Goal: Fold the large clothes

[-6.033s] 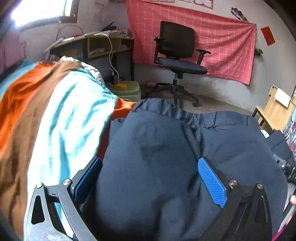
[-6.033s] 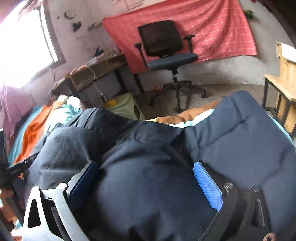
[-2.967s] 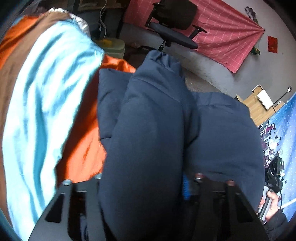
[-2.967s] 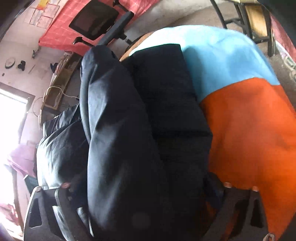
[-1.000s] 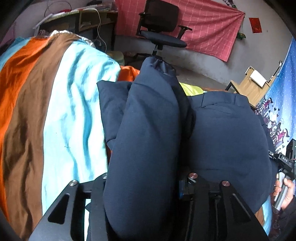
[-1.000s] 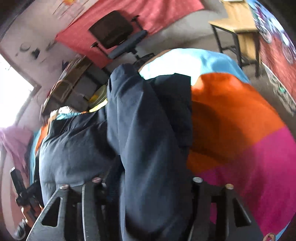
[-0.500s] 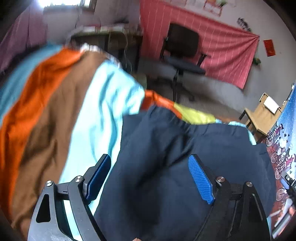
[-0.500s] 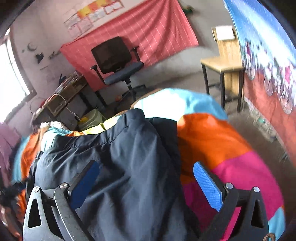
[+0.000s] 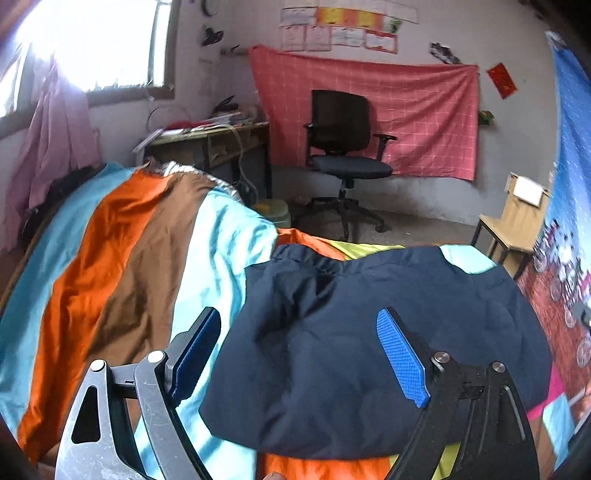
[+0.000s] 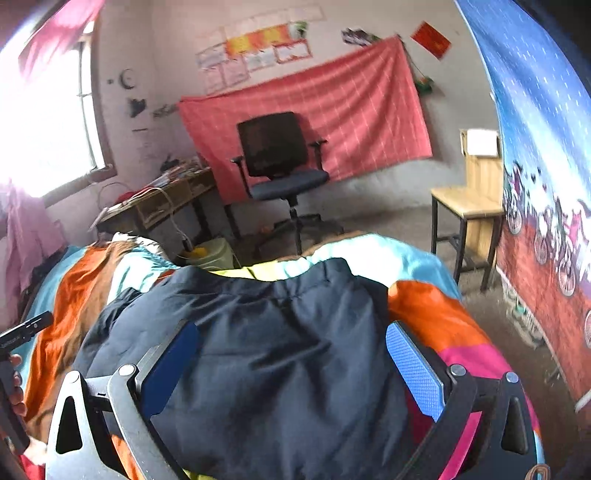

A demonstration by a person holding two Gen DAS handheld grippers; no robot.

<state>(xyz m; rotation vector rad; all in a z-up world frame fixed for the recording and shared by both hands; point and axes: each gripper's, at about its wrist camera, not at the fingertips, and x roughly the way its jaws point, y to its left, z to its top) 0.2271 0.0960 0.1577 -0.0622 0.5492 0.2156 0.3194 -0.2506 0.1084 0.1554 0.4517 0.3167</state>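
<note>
navy jacket (image 9: pixel 354 354) on striped bedspread (image 9: pixel 122 258), left tool (image 9: pixel 299 354) and right tool (image 10: pixel 291 365) both spread, empty

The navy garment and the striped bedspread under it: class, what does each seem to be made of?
Navy garment: probably padded synthetic, matte; it lies puffy with soft, rounded creases. Striped bedspread: likely thin satin-like polyester; it shows a slight sheen and fine wrinkles.

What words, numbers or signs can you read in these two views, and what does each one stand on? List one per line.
None can be read.
Row of paper sheets on the wall above the pink cloth: print too small and blurred.
Red paper square on the wall: no legible characters.
Blue and red wall hanging: bicycle pictures only, no readable text.
Navy jacket: no label visible.
</note>
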